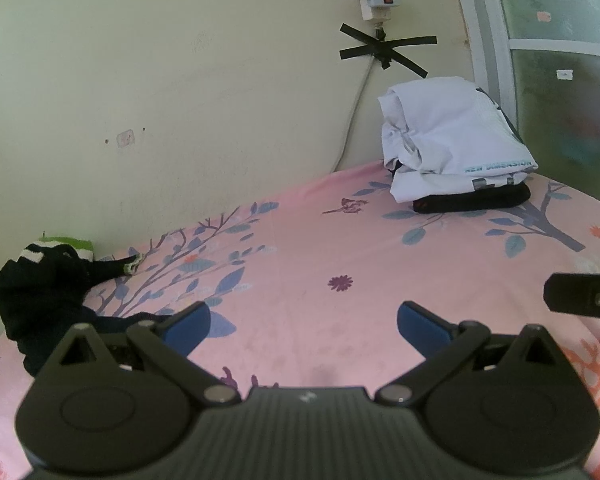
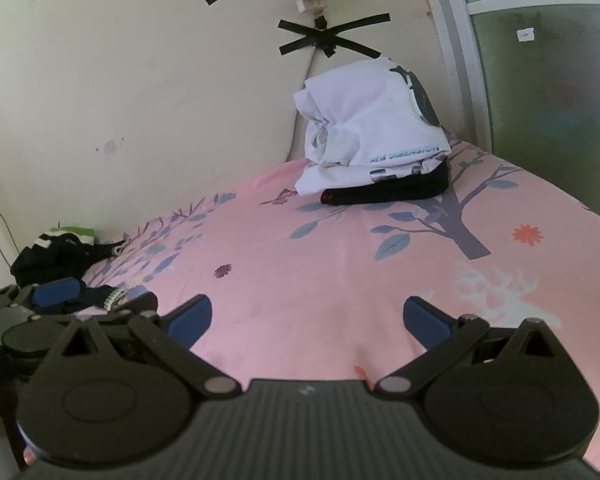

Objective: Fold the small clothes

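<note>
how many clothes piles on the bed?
2. A folded stack sits at the far right by the wall: white garments on a black one. A loose dark heap lies at the far left. Garments inside each may be hidden.

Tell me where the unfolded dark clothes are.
The dark clothes lie in a heap at the bed's far-left edge against the wall, left of the open left gripper.

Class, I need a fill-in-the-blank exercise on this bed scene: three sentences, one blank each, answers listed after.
1. The folded white shirt lies on top of a folded ____ garment.
2. The jaws of both the left tool and the right tool stand ____.
3. The unfolded black clothes lie on the ____ bedsheet beside the wall.

Answers: black; open; pink
</note>
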Demonstrator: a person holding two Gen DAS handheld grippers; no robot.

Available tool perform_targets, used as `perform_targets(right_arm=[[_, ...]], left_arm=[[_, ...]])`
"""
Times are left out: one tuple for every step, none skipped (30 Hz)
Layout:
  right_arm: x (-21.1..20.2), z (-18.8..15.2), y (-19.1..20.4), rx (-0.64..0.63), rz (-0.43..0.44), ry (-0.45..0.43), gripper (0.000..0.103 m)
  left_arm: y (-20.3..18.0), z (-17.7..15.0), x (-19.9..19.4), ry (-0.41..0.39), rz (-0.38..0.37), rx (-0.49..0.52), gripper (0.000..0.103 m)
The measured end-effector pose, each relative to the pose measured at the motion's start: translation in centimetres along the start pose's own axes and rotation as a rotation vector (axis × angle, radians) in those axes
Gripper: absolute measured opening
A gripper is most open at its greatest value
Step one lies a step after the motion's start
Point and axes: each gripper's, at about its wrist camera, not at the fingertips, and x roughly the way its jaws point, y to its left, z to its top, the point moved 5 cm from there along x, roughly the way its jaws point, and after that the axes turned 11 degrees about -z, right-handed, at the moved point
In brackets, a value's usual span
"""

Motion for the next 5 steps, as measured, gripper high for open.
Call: perform_targets(right_arm=[[0.19, 0.05, -0.02, -0.004, 0.002, 0.001, 0.097], [0.28, 0.05, 0.07, -0.008, 0.000, 0.001, 0.097], [0.37, 0.06, 0.16, -0.012, -0.002, 0.001, 0.097], [0.52, 0.09, 0.23, -0.016, -0.003, 0.001, 0.097], [0.71, 0.11, 0.32, -0.019, -0.005, 0.003, 0.097]], left_arm=[[0.10, -0.04, 0.06, 0.000, -0.007, -0.001, 0.103], [0.22, -0.09, 0.18, 0.002, -0.017, -0.005, 0.103], [0.34, -0.07, 0.34, 0.006, -0.025, -0.010, 0.103], [0.45, -0.08, 0.56, 0.011, -0.036, -0.014, 0.103], [0.59, -0.11, 0.83, 0.018, -0.049, -0.018, 0.103]])
